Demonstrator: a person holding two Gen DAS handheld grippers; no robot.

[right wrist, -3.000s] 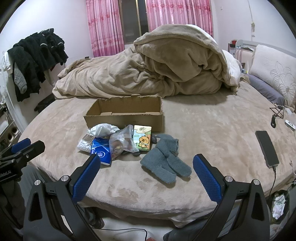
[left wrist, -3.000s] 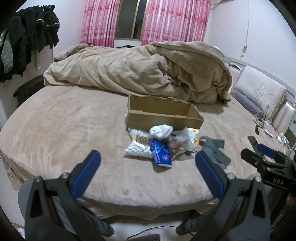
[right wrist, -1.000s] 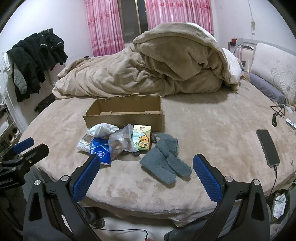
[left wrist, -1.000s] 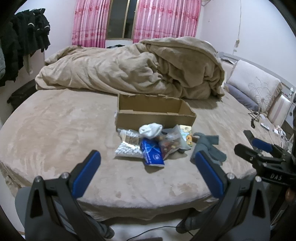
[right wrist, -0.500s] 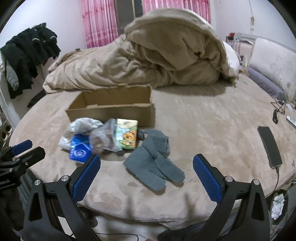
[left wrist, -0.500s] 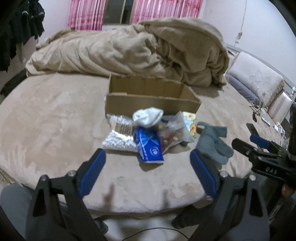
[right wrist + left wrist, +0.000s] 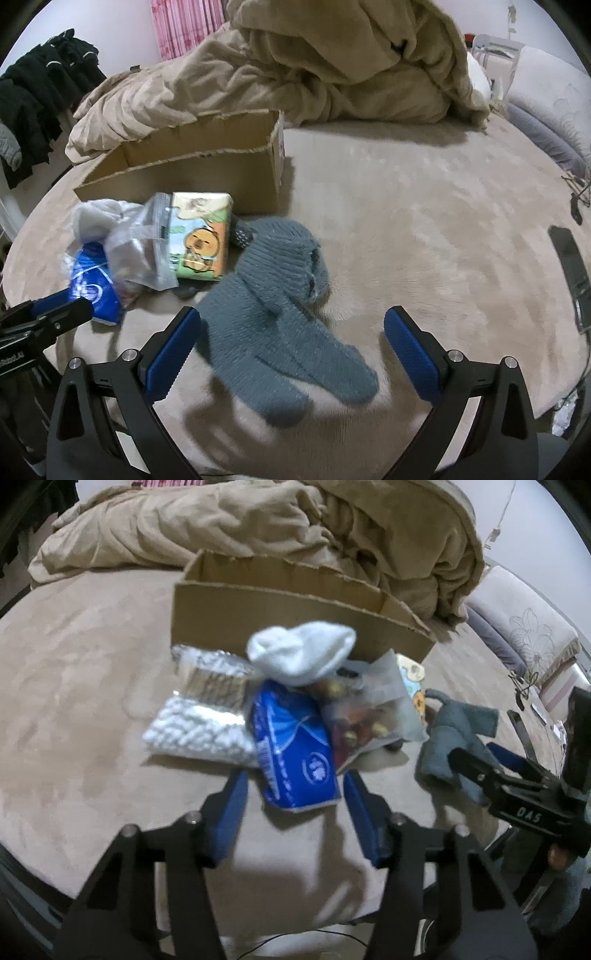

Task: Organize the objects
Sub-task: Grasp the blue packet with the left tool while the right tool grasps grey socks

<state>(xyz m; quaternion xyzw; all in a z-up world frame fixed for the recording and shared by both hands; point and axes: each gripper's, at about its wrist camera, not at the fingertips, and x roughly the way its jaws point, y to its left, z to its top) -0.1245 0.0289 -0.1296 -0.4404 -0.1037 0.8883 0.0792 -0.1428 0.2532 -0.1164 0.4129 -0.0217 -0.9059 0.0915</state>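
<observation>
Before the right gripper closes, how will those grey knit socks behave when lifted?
The grey knit socks look soft and loosely stacked, so they will probably droop and may separate. Likely light. The right gripper straddles them, so one could slip free.

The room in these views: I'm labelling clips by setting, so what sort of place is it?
Most likely a bedroom: the things lie on a bed with a heaped beige duvet, pillows at one side, and dark clothes hanging by the wall.

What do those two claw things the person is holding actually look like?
Each is a black frame with silver bolts, forking into two fingers faced with ribbed blue pads. That goes for the left gripper and the right gripper. White lettering marks the side of each.
</observation>
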